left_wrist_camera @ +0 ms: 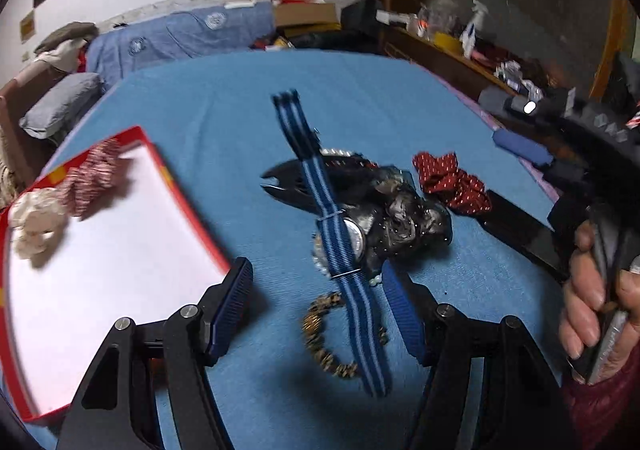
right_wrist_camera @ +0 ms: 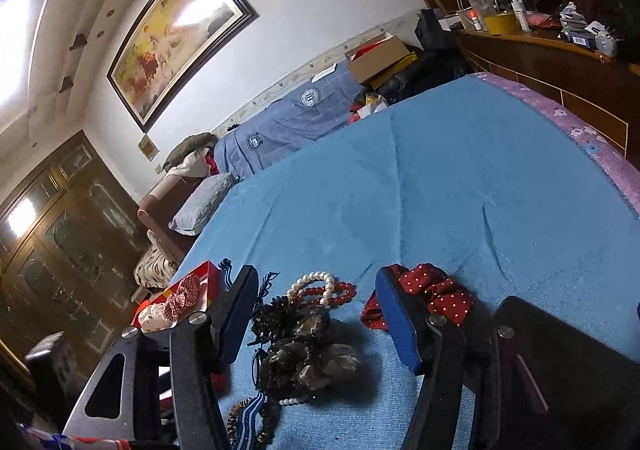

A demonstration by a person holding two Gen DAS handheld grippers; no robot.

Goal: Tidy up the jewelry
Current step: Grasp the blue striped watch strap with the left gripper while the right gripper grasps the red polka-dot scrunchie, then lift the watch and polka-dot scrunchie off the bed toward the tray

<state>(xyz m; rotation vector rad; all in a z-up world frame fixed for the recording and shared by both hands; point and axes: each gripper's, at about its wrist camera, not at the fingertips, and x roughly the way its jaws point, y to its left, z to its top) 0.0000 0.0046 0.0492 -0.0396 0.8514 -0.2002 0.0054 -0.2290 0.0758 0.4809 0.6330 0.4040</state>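
Both jaws of the left gripper (left_wrist_camera: 316, 314) stand apart with nothing pinched; in the left wrist view they straddle the near end of a blue striped watch (left_wrist_camera: 340, 238) and a brown beaded bracelet (left_wrist_camera: 320, 338) lying on the blue bedspread (left_wrist_camera: 240, 98). Behind the watch sits a heap: a black hair claw (left_wrist_camera: 288, 186), a dark sequined scrunchie (left_wrist_camera: 404, 218) and a red dotted scrunchie (left_wrist_camera: 452, 182). To the left lies a red-rimmed box (left_wrist_camera: 168, 174), white inside, already holding a checked red scrunchie (left_wrist_camera: 96, 178) and a cream one (left_wrist_camera: 36, 222). So I judge the sorting partly done, with this gripper lined up for a pick. Closing on the strap calls for coming lower without dragging the bracelet along. The box's near rim sits just beside the left finger, so the carry across must clear that edge. A hand (left_wrist_camera: 596, 290) grips the other tool at the right border.

From the right wrist view, the right gripper (right_wrist_camera: 316, 314) is likewise parted and empty, aimed over the same heap, where a pearl strand (right_wrist_camera: 316, 284) and red beads (right_wrist_camera: 340, 292) show beyond the dark scrunchie. The red dotted scrunchie lies just behind its right finger, next to a black flat object (right_wrist_camera: 560, 350). Beyond the pile the bedspread is bare, with ample room; the bed's purple edge (right_wrist_camera: 580, 130) is well apart.
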